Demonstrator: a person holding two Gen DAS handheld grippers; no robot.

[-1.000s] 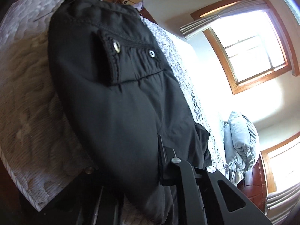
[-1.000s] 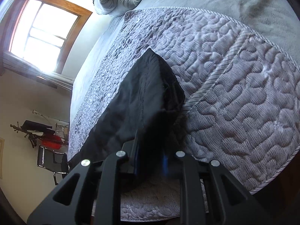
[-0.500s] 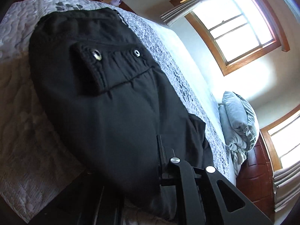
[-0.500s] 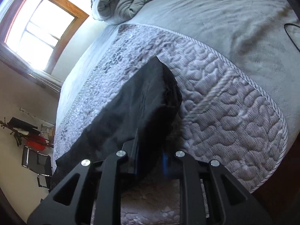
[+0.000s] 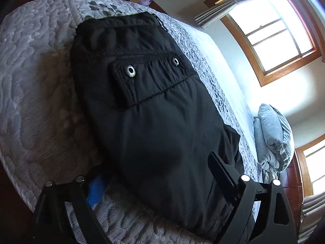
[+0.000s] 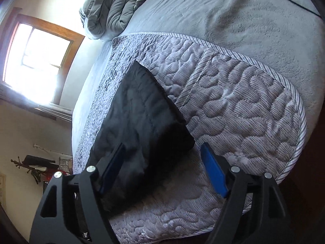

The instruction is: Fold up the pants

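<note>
Black pants (image 5: pixel 154 118) lie flat on a quilted grey bedspread (image 5: pixel 36 85), with a flap pocket and two metal snaps facing up. My left gripper (image 5: pixel 156 174) is open, its jaws spread on either side of the near edge of the pants. In the right wrist view the folded end of the pants (image 6: pixel 142 122) lies on the quilt (image 6: pixel 243 111). My right gripper (image 6: pixel 162 162) is open, its blue-padded jaws apart around the near corner of the fabric, holding nothing.
A bunched grey comforter (image 6: pixel 113 6) lies at the head of the bed, also in the left wrist view (image 5: pixel 272 138). Windows (image 5: pixel 280 32) line the wall. A grey fleece blanket (image 6: pixel 243 12) covers the bed beyond the quilt. A chair and coat rack (image 6: pixel 36 166) stand by the wall.
Both grippers have opened and let go of the pants, which now lie flat on the quilt. Both have pulled back slightly from the fabric.
</note>
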